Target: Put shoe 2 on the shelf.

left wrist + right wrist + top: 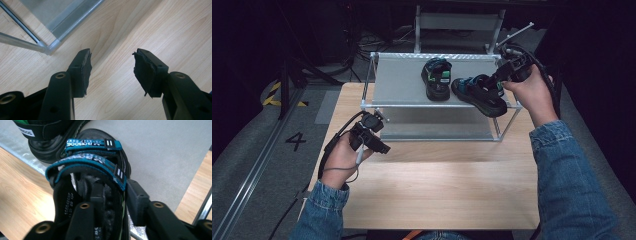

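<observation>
Right hand-held gripper [113,202] straddles side wall of blue-strapped sandal [478,95] on shoe rack [402,80], beside green-strapped sandal [437,79]. Left hand-held gripper [112,67] wide, empty, over counter [437,185].

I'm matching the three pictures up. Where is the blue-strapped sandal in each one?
High view: blue-strapped sandal at the rack's front right edge, by the right tool.
Left gripper view: not in it.
Right gripper view: blue-strapped sandal in the centre, one jaw inside it, one outside.
Shared landmark: the green-strapped sandal beside it.
</observation>
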Demonstrator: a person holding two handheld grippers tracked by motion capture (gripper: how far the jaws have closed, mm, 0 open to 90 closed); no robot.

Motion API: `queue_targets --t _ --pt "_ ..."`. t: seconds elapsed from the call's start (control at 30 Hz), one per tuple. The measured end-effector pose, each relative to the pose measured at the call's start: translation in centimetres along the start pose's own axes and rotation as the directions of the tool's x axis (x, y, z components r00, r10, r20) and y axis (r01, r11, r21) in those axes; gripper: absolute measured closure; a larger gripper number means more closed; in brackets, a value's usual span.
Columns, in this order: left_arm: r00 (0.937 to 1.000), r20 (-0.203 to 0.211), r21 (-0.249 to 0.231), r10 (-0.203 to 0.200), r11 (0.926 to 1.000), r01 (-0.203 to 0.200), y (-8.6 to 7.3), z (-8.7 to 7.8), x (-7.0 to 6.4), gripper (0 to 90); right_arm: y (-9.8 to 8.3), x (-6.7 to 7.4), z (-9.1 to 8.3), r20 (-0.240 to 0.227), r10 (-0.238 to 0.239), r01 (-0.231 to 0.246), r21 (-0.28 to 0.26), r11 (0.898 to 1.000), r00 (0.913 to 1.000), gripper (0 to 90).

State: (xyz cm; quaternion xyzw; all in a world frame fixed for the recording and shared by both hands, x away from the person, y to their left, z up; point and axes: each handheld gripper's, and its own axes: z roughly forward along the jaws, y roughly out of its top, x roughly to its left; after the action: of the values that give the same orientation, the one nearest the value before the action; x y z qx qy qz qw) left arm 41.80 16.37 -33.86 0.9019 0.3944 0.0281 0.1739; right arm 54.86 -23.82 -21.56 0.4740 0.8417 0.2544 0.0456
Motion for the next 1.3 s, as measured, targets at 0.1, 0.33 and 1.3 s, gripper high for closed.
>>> queue_targets --t 0.1,0.33,1.3 --pt "1.0000 -0.001 0.000 0.000 1.0000 0.000 0.0 0.0 0.0 47.2 -0.2 0.3 -0.6 0.019 -0.029 0.029 -0.032 0.999 0.9994 61.6" --pt "1.0000 -0.002 0.007 0.004 1.0000 -0.004 0.1 0.3 -0.1 46.8 -2.4 0.9 -3.5 0.053 -0.075 0.083 -0.175 0.981 0.9958 58.9" --pt "0.9991 0.012 0.020 0.040 0.9990 -0.040 1.6 0.9 -0.8 47.0 -14.2 1.3 -2.9 0.070 -0.142 0.156 -0.270 0.950 0.9874 72.3"
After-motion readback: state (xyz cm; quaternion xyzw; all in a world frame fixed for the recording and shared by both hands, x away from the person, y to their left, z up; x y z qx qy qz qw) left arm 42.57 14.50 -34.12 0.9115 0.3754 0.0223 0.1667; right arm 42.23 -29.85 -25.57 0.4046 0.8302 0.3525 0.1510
